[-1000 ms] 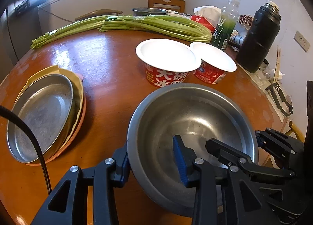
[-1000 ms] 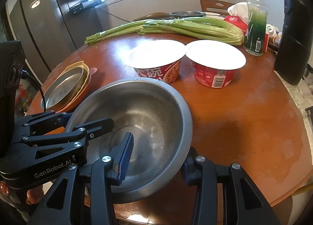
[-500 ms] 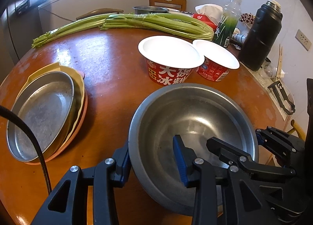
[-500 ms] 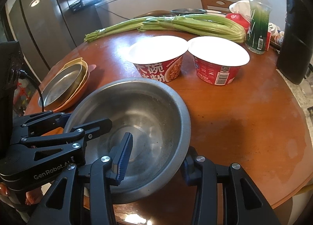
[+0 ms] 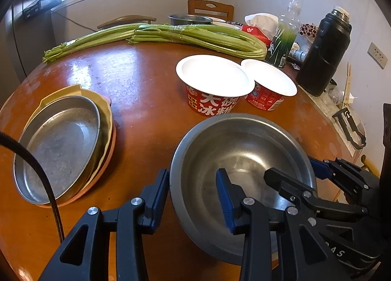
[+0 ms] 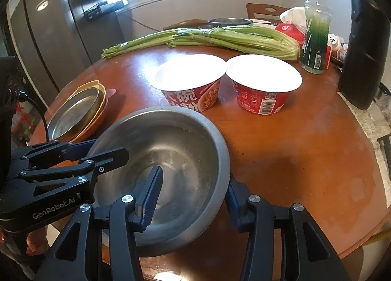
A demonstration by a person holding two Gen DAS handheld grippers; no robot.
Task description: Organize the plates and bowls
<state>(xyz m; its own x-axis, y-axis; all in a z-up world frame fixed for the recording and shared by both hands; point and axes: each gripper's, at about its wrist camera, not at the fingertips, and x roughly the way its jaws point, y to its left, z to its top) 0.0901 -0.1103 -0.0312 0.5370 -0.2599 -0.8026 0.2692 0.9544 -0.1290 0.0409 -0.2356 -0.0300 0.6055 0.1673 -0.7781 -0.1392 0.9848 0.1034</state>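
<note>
Facing refrigerator [image 6: 48, 43]: right view only

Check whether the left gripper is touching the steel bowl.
Touching. The left wrist view shows the left gripper clamped on the steel bowl rim, one pad each side.

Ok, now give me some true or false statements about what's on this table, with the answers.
1. The left claw straddles the rim of the large stainless steel bowl. True.
2. Both red instant-noodle cups are open. False: each has its white lid on.
3. The round metal pan sits on top of a yellow plate and an orange plate. True.
4. The green celery bunch lies in the steel bowl. False: it lies on the brown round table at the far side; the bowl is empty.
5. The black flask lies on its side. False: it stands upright.
</note>
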